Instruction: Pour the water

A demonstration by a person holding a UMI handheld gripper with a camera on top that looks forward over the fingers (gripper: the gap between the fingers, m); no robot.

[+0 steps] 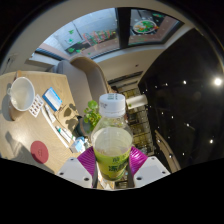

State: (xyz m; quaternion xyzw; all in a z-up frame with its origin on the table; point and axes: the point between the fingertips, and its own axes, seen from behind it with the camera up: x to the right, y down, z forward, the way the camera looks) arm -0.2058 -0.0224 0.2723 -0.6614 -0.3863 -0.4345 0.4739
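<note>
Claw (112,165) is closed down onto a clear plastic bottle (112,140). Both magenta pads (88,160) press against its sides, one each side, no gap visible. The bottle sits upright between the fingers with its white cap (112,104) on top, pointing away from the claw. Contents look yellowish-green, filling most of the lower body; can't tell the exact level.

The bottle looks lifted. Its base is down at the fingers, and the surface (30,125) lies off to the left and beyond, not under it.

On that surface, left of the claw:
- a white cup or bowl (21,93), open top, far left and well apart from the bottle
- a round red disc (39,151), nearer the claw, lying flat; can't tell what it is
- a few flat blue-and-white packets or cards (52,99) further on, past the cup
- more small clutter just left of the bottle, too small to identify

Beyond the bottle is a pale chair back (85,75), and just left of the bottle's shoulder something green (92,110), partly hidden by it.

Right of the claw there is a dark panel or wall (185,90) with a bright light spot (217,81) on it. Overhead and further on are windows (95,32).
</note>
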